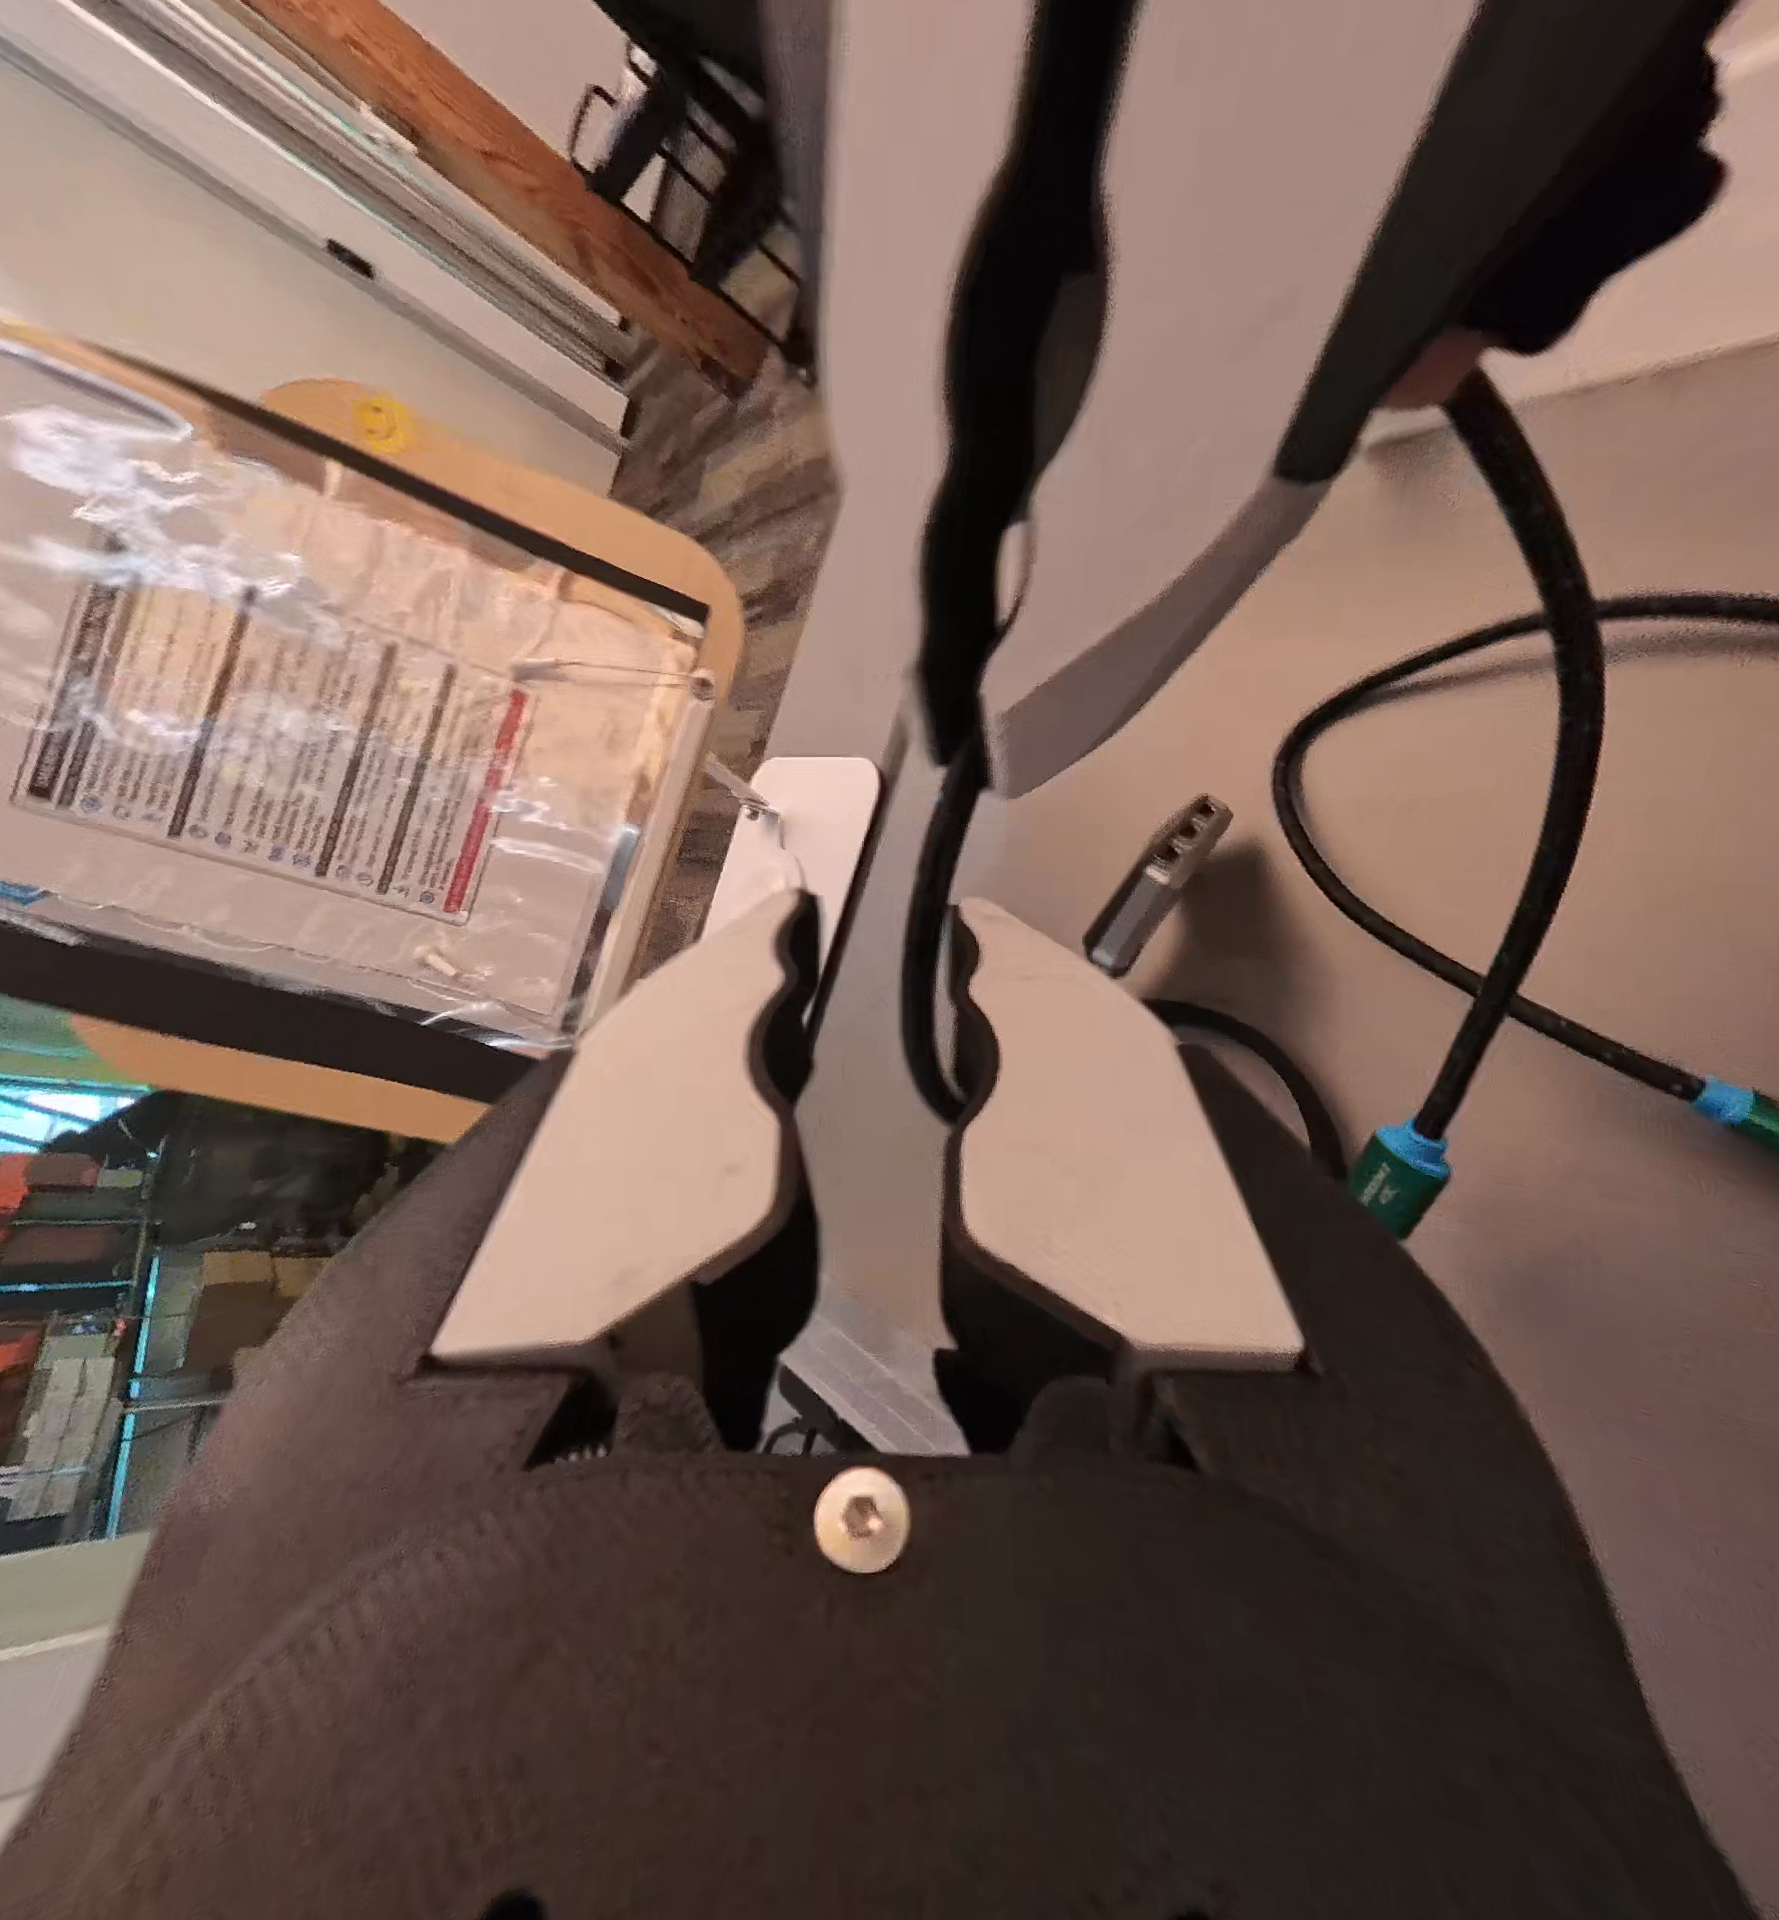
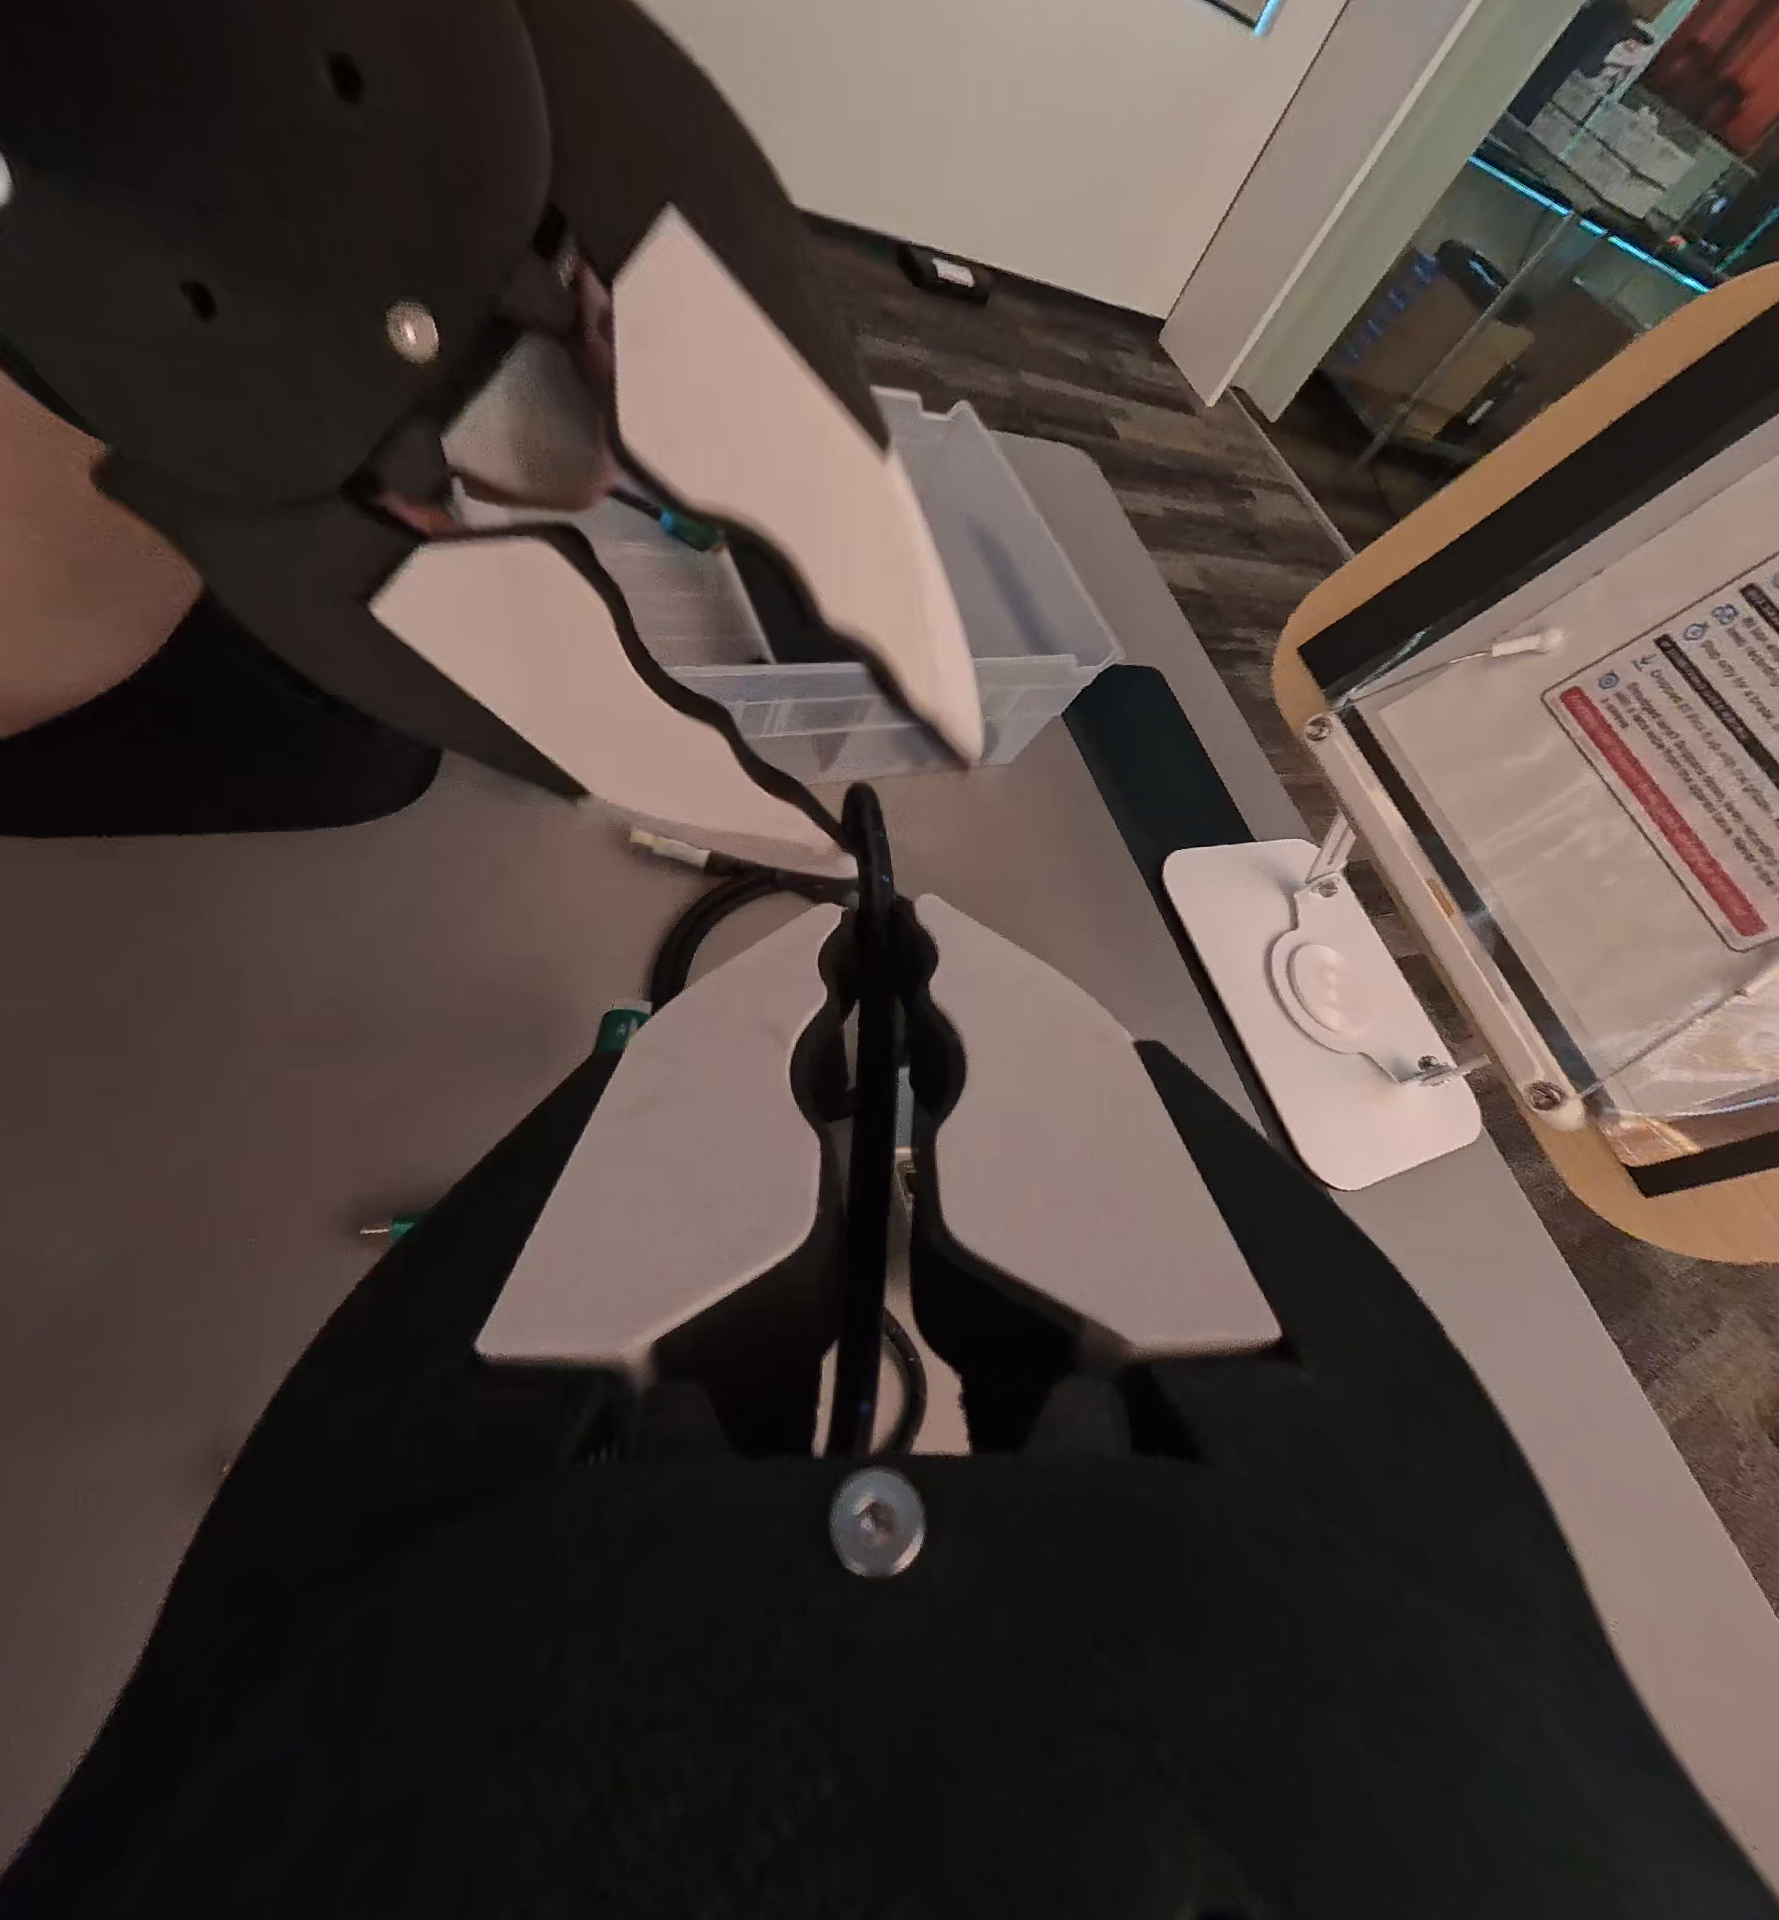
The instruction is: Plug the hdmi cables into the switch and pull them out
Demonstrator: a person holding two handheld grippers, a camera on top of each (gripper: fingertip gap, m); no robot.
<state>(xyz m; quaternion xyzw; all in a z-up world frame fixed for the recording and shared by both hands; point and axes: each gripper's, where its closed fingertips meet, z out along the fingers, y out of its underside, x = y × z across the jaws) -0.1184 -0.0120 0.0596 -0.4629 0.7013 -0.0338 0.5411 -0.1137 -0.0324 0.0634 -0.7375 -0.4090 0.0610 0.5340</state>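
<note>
My right gripper (image 2: 877,914) is shut on a thin black cable (image 2: 869,1143) that runs up between its pads and loops just past the tips. In the left wrist view it comes down from the top (image 1: 978,758), pinching the same cable (image 1: 932,935). My left gripper (image 1: 885,914) is open. The cable passes between its fingers along the right pad, with a gap on the left side. It also shows in the right wrist view (image 2: 895,800), tips apart at the cable's loop. The small grey switch (image 1: 1160,883) lies on the table. Green-ended HDMI plugs (image 1: 1394,1174) (image 1: 1778,1132) lie unplugged.
A clear plastic bin (image 2: 1020,582) stands at the back of the grey table (image 2: 189,1039). A white base plate (image 2: 1311,997) and an acrylic sign holder (image 2: 1643,779) sit past the table's right edge. Thick black braided cables (image 1: 1487,831) loop across the table.
</note>
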